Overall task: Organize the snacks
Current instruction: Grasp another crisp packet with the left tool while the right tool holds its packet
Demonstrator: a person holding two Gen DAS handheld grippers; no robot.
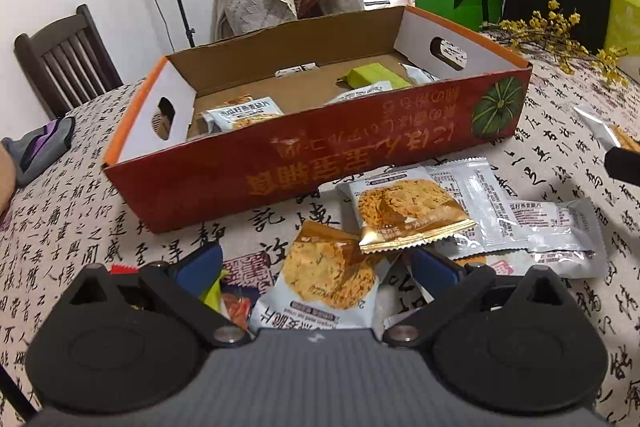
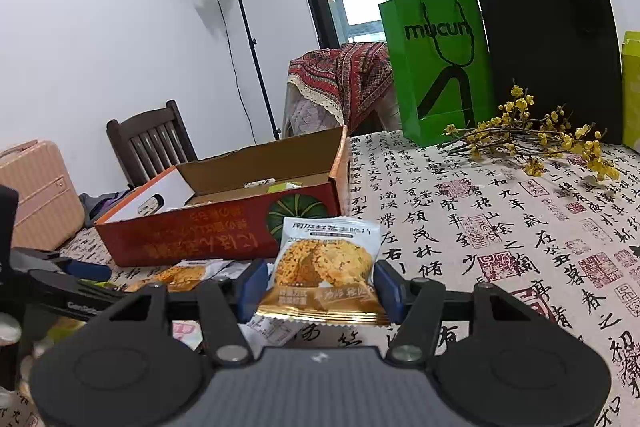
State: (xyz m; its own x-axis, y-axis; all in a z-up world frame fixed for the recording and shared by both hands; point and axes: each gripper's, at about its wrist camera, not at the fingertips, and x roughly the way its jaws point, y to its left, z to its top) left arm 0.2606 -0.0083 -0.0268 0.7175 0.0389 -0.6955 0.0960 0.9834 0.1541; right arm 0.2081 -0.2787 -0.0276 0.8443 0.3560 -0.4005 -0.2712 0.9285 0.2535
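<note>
A red cardboard box [image 1: 280,163] with an orange rim lies open on the table and holds several snack packets [image 1: 244,115]. In front of it lies a loose pile of cracker packets [image 1: 408,211]. My left gripper [image 1: 320,271] is open, low over the pile, with one cracker packet [image 1: 328,279] between its blue fingers. My right gripper [image 2: 320,287] is shut on a cracker packet [image 2: 324,259], held upright above the table to the right of the box [image 2: 224,227].
The table wears a calligraphy-print cloth [image 2: 480,227]. A yellow flower branch [image 2: 532,135], a green paper bag [image 2: 436,67] and a black bag [image 2: 548,43] stand at the back right. A dark wooden chair [image 1: 64,63] stands at the left.
</note>
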